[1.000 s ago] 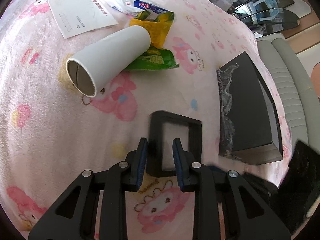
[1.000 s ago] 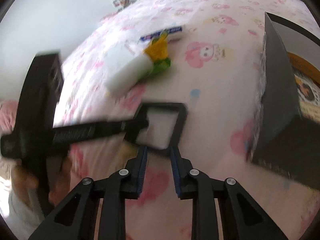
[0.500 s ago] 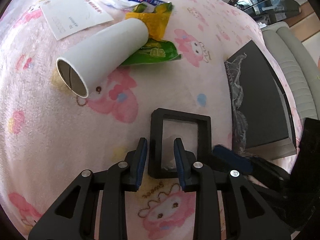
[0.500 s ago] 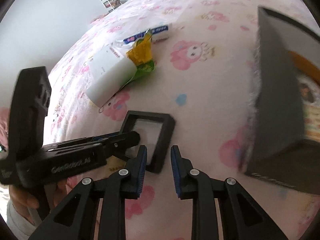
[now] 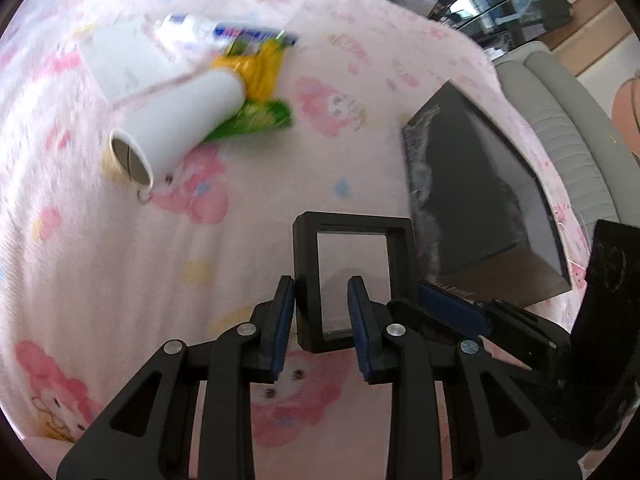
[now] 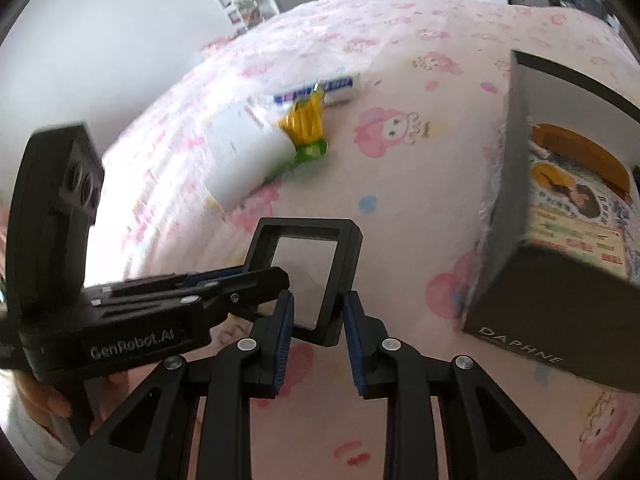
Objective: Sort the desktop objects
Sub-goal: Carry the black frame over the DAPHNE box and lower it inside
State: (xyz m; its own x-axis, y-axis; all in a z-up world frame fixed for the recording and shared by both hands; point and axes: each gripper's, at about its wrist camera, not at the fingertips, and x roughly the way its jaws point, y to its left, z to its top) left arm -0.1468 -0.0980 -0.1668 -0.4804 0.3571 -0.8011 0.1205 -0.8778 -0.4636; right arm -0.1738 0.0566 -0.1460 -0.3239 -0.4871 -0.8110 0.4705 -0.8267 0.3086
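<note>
A black square frame (image 5: 352, 222) with a clear film window hangs tilted just above the pink cartoon-print cloth (image 5: 120, 280). My left gripper (image 5: 322, 308) is shut on the frame's left bar, one pad outside and one over the film. In the right wrist view the same frame (image 6: 304, 226) has its near corner between the pads of my right gripper (image 6: 318, 312). Both pads look to touch it, and those jaws are opening slightly. The left gripper (image 6: 276, 276) reaches in from the left across the frame's lower left.
A white cardboard tube (image 5: 180, 120) lies on yellow and green packets (image 5: 260, 72), with a white card (image 5: 124, 56) and a blue-and-white tube (image 5: 224, 30) beyond. A black open box (image 6: 560, 300) holding printed items stands to the right. A grey chair (image 5: 568, 128) is past the cloth's edge.
The frame lay flat on the cloth a second ago and is now lifted and tilted. Both grippers rose with it. The right gripper, beside the frame half a second ago, now has its corner between the pads.
</note>
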